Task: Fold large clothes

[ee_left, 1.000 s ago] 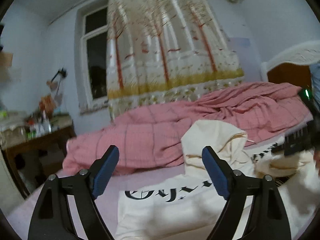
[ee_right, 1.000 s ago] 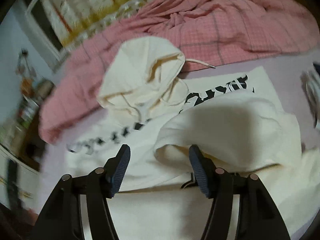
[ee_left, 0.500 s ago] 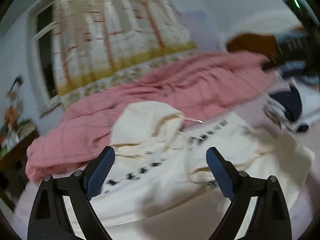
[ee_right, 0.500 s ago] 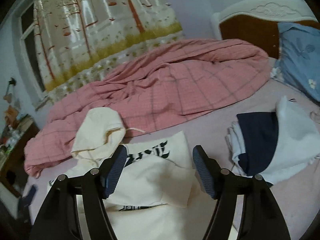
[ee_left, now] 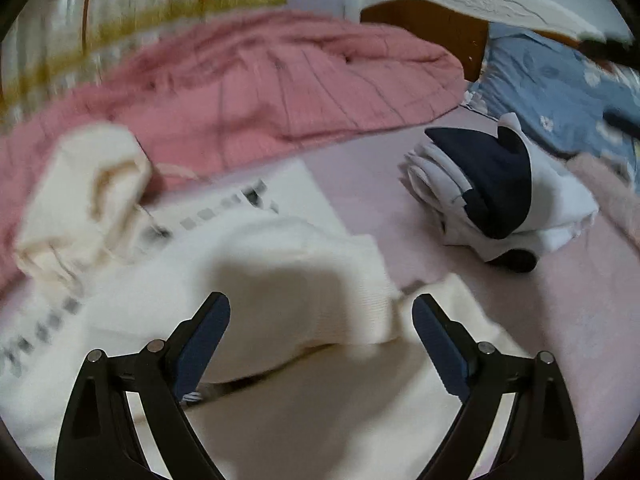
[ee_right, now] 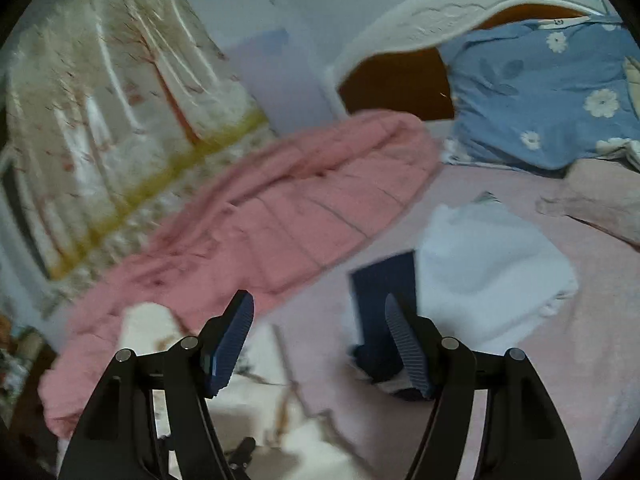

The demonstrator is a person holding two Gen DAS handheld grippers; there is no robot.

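Observation:
A cream hoodie (ee_left: 280, 264) with black lettering lies spread on the pink sheet, its hood (ee_left: 84, 184) bunched at the left and one sleeve folded across the body. In the left wrist view my left gripper (ee_left: 320, 312) hangs open just above the folded sleeve, with nothing between its pads. My right gripper (ee_right: 318, 312) is open too, raised and aimed toward the headboard; only a corner of the hoodie (ee_right: 256, 396) shows under it. Nothing is held by either.
A rumpled pink checked quilt (ee_left: 260, 92) lies along the far side of the bed. A folded white and navy pile of clothes (ee_left: 492, 196) sits to the right, near a blue flowered pillow (ee_right: 552, 92) and the white and brown headboard (ee_right: 400, 80). A tree-print curtain (ee_right: 120, 100) hangs at left.
The left gripper swung right and tipped down from the window and quilt onto the hoodie's sleeve. The right gripper rose off the hoodie and turned right toward the folded pile and headboard, its jaws a little wider.

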